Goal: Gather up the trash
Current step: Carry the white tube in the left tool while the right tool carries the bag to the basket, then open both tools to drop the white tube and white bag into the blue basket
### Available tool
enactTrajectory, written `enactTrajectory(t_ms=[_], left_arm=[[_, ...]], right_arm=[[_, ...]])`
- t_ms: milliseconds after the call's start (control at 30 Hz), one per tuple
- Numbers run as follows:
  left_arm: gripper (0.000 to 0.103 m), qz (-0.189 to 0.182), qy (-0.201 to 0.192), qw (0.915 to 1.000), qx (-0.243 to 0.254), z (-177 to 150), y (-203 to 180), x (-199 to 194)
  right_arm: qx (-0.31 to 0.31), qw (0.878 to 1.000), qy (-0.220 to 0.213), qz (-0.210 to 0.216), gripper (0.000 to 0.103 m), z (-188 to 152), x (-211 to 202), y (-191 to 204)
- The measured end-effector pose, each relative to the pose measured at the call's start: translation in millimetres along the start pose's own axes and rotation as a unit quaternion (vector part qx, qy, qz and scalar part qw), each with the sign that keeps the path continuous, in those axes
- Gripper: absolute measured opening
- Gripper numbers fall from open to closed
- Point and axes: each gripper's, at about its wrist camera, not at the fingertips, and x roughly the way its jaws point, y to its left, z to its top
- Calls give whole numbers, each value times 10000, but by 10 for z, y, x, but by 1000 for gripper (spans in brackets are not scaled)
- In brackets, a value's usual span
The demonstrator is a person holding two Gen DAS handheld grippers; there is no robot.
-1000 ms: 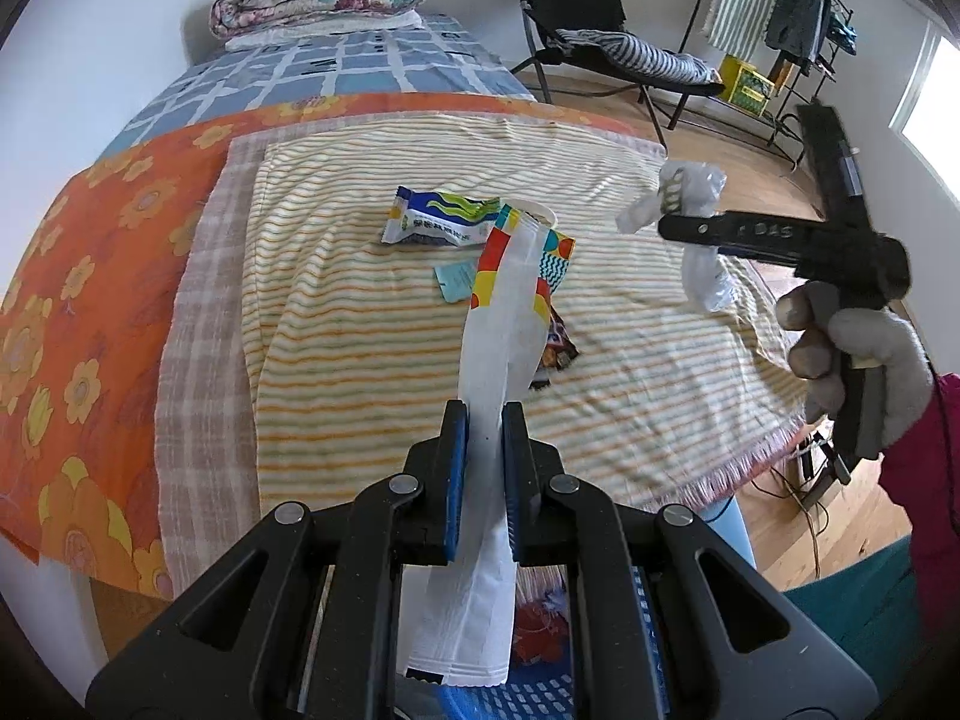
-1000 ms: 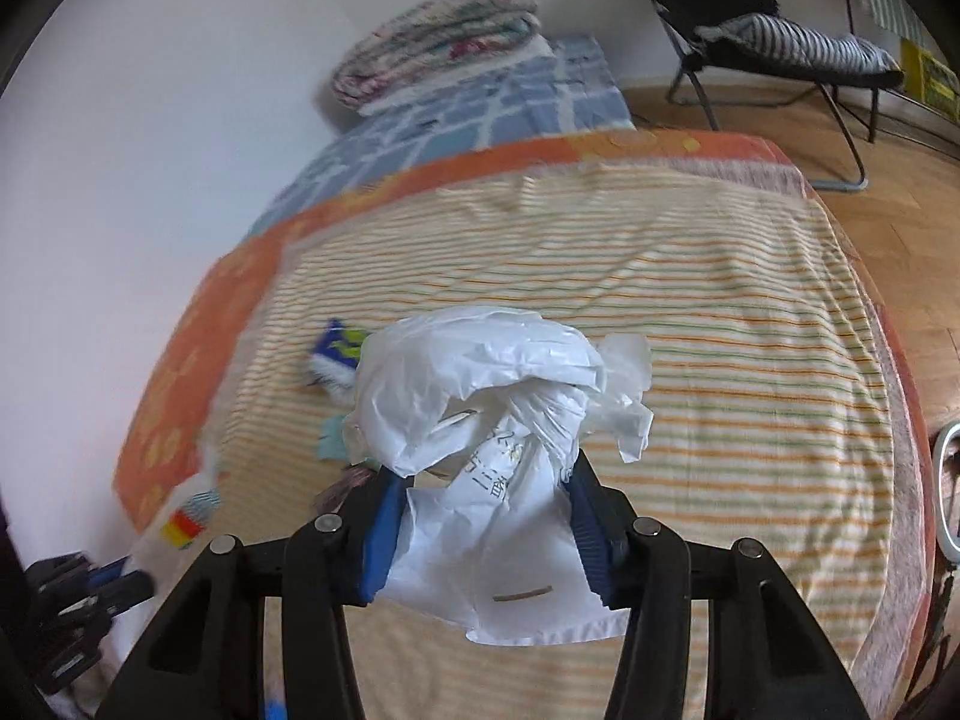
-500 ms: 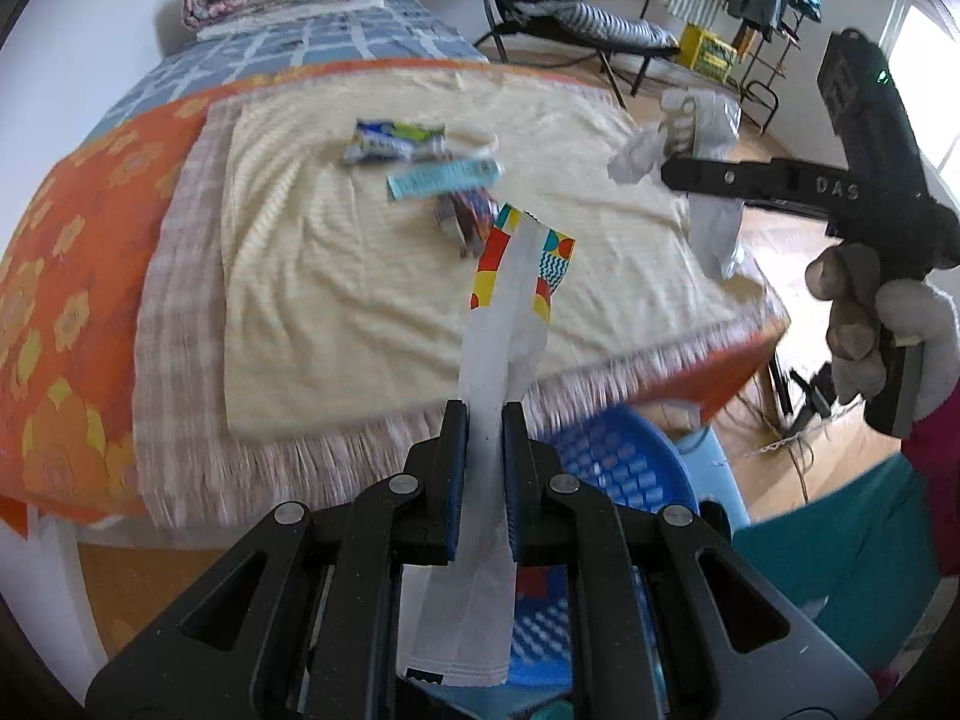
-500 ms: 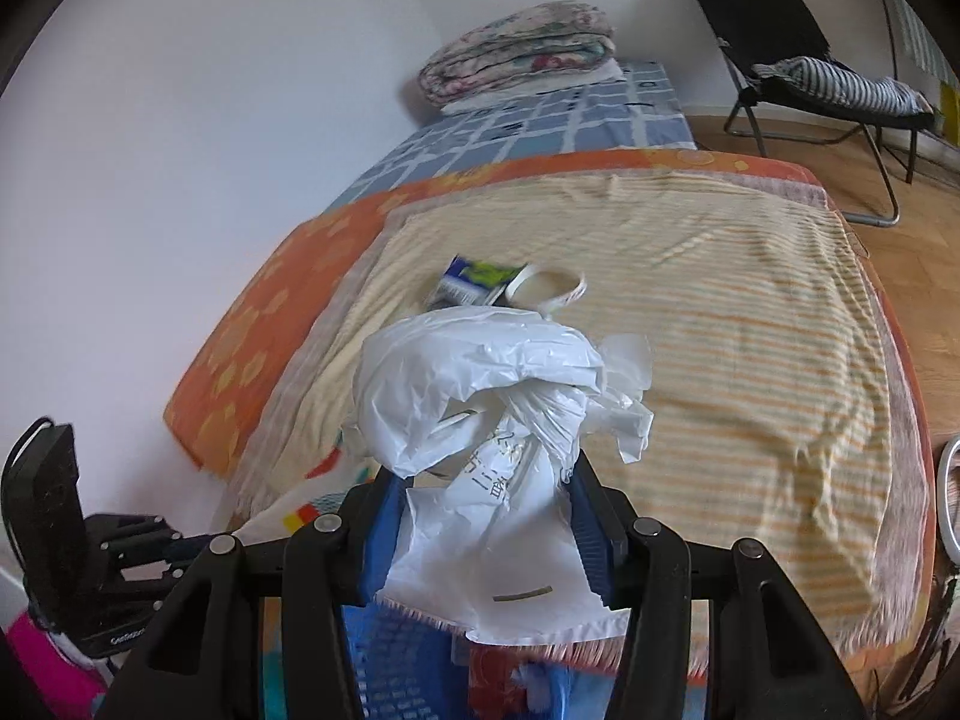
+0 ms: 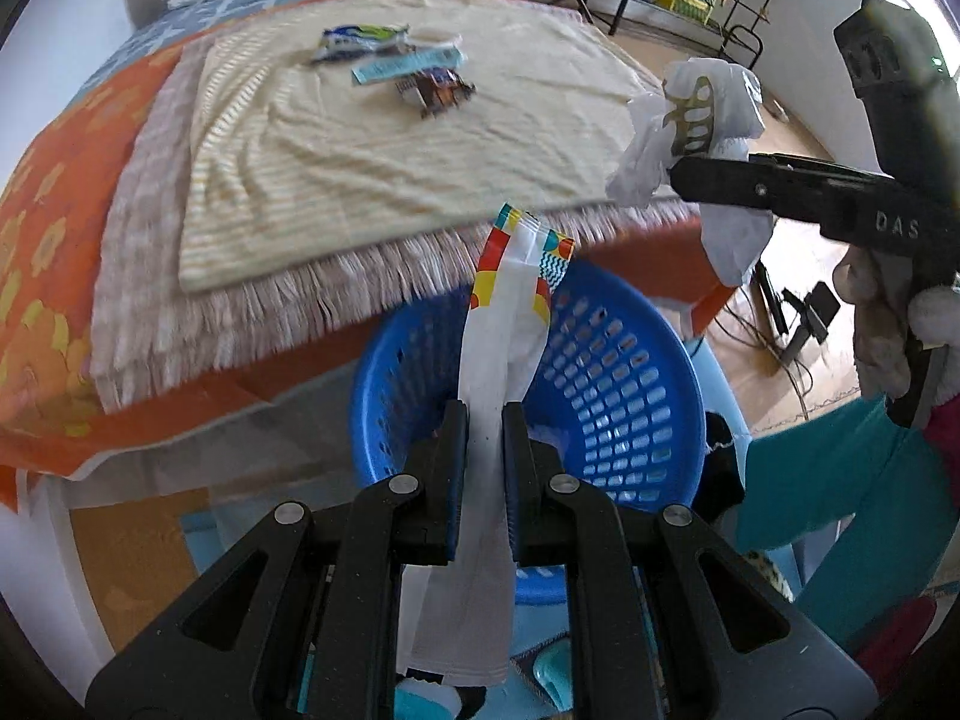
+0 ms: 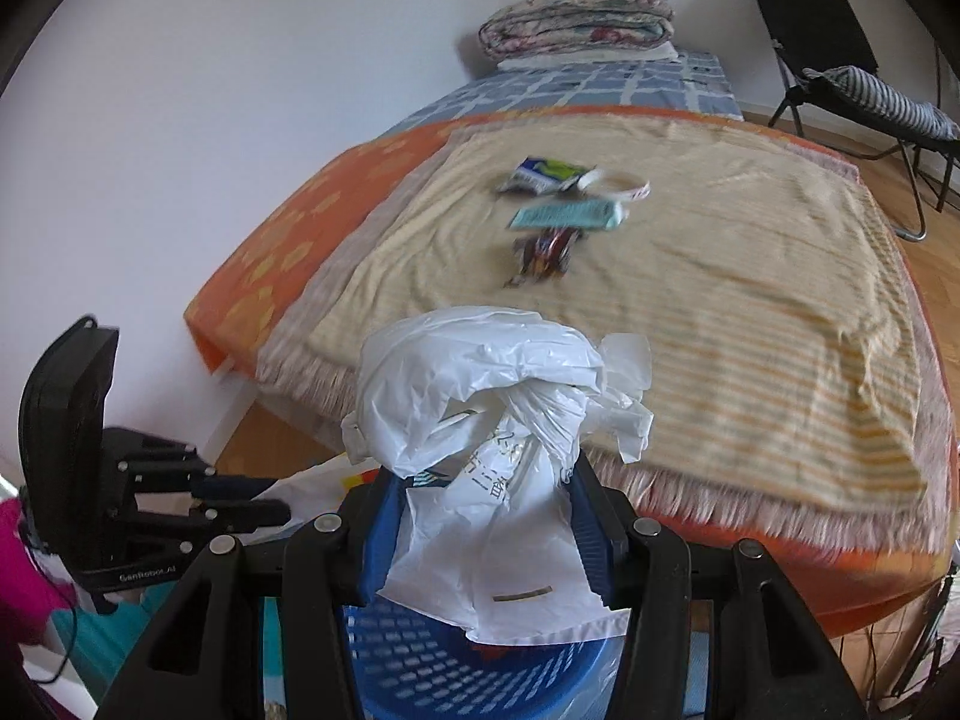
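My left gripper (image 5: 483,414) is shut on a long white wrapper (image 5: 498,372) with a colourful printed end, held upright over a blue perforated basket (image 5: 624,396). My right gripper (image 6: 480,480) is shut on a crumpled white plastic bag (image 6: 480,396), which bulges above the fingers; the basket (image 6: 420,660) lies just below it. In the left wrist view the right gripper (image 5: 690,138) hangs to the right, above the basket, with the bag (image 5: 732,228) drooping from it. Several wrappers (image 5: 390,60) lie on the striped blanket (image 5: 390,150) of the bed; the right wrist view shows them too (image 6: 564,216).
The bed's fringed edge (image 5: 300,300) overhangs the basket. A folded quilt (image 6: 576,18) sits at the bed's far end. A black folding chair (image 6: 840,60) stands on the wooden floor beyond. A gloved hand (image 5: 888,324) holds the right gripper; teal cloth (image 5: 840,510) lies at right.
Both grippers have drawn back from over the bed to its near edge and sunk a little; the blue basket has come into view below them. Both grips are unchanged.
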Motion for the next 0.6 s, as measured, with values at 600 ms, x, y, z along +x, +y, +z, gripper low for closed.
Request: enactTrajectory(t_ms=[600], left_arm=[[10,130,618,9980,-36,-78,4,413]], right_arm=[[-80,9968,791,113,55,-572,423,214]])
